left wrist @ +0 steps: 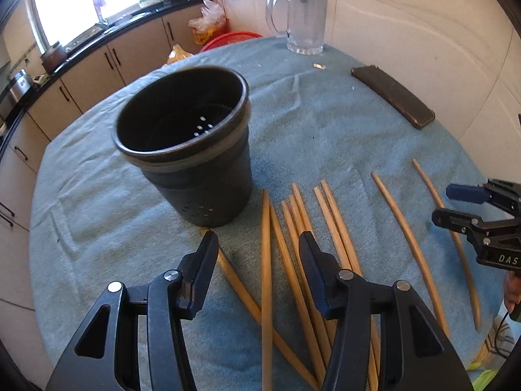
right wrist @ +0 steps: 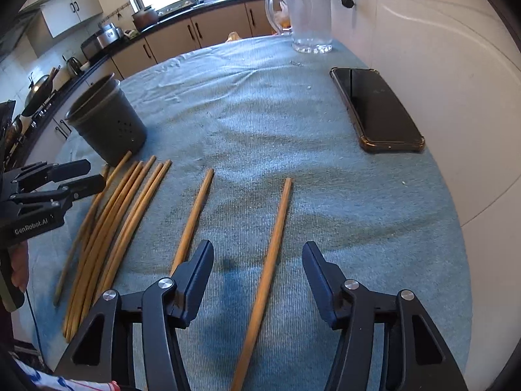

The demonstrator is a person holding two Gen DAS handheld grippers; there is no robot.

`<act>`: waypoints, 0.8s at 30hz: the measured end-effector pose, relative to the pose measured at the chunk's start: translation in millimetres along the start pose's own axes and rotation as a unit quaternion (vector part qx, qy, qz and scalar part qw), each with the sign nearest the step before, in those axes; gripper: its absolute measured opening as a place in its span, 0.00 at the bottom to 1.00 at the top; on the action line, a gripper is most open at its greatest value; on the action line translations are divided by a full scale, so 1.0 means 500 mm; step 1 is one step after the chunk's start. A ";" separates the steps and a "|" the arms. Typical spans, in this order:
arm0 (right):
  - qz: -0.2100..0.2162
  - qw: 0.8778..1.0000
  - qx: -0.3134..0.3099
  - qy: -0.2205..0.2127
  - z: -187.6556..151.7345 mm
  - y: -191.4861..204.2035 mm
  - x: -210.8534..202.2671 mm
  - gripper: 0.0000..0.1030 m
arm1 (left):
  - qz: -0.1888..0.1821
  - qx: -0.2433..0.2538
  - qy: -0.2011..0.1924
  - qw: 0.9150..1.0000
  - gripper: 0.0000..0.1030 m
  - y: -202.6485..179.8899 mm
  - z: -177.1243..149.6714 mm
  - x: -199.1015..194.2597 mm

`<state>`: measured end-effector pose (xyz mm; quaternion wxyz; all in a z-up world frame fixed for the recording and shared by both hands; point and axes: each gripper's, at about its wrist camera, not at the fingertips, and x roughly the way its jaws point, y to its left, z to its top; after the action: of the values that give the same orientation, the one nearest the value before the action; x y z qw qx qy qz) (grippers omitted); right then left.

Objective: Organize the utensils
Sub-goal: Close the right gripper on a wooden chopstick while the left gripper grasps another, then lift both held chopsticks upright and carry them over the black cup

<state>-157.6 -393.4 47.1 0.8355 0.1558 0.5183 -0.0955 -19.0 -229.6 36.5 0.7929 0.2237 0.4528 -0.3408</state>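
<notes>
Several wooden chopsticks [left wrist: 293, 224] lie loose on a blue-grey cloth [left wrist: 309, 123], just right of a black perforated holder cup [left wrist: 202, 179] that stands upright. My left gripper [left wrist: 258, 238] hangs open over the left end of the bunch, with one chopstick [left wrist: 266, 260] running between its fingers, untouched. In the right wrist view the bunch [right wrist: 130, 202] lies at the left, with two single chopsticks beside it. My right gripper [right wrist: 258, 247] is open astride the rightmost one [right wrist: 275, 244], pads clear of it. The cup [right wrist: 110, 133] stands at the far left there.
A dark phone [right wrist: 374, 107] lies at the right near the white wall. A glass mug [right wrist: 309, 16] stands at the cloth's far edge. Each gripper shows in the other's view: the right gripper [left wrist: 452, 205], the left gripper [right wrist: 89, 174]. Kitchen cabinets run behind.
</notes>
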 end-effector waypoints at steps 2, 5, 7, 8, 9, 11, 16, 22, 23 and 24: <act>-0.005 1.000 -0.003 0.006 0.009 0.004 0.011 0.50 | -0.003 0.006 0.009 1.000 0.37 -0.002 0.001 0.010; -0.008 1.000 -0.004 0.019 0.020 0.008 0.029 0.38 | -0.013 0.005 0.024 1.000 0.17 -0.004 0.006 0.027; -0.011 1.000 0.001 0.018 0.027 0.007 0.035 0.33 | -0.016 0.000 0.025 1.000 0.06 -0.001 0.009 0.029; -0.011 1.000 0.002 0.019 0.031 0.007 0.037 0.28 | -0.016 -0.003 0.024 1.000 0.05 0.000 0.008 0.027; -0.011 1.000 0.004 0.020 0.034 0.006 0.039 0.25 | -0.016 -0.006 0.022 1.000 0.05 0.002 0.008 0.025; -0.011 1.000 0.006 0.020 0.038 0.005 0.043 0.07 | -0.014 -0.010 0.016 1.000 0.05 0.003 0.006 0.019; 0.012 1.000 0.016 0.016 0.035 -0.004 0.034 0.06 | -0.014 -0.021 -0.003 1.000 0.05 0.008 -0.005 -0.015; 0.035 0.999 0.008 -0.023 0.014 0.005 -0.022 0.06 | -0.024 -0.061 -0.045 0.997 0.05 0.020 -0.020 -0.092; 0.040 0.999 0.006 -0.033 0.010 0.007 -0.037 0.06 | -0.026 -0.068 -0.056 0.996 0.05 0.022 -0.026 -0.112; 0.047 0.998 0.003 -0.044 0.005 0.010 -0.053 0.06 | -0.026 -0.073 -0.067 0.995 0.05 0.023 -0.031 -0.131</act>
<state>-165.9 -389.7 72.7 0.8604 0.1784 0.4730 -0.0649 -42.4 -189.6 86.4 0.8268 0.1303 0.4275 -0.3416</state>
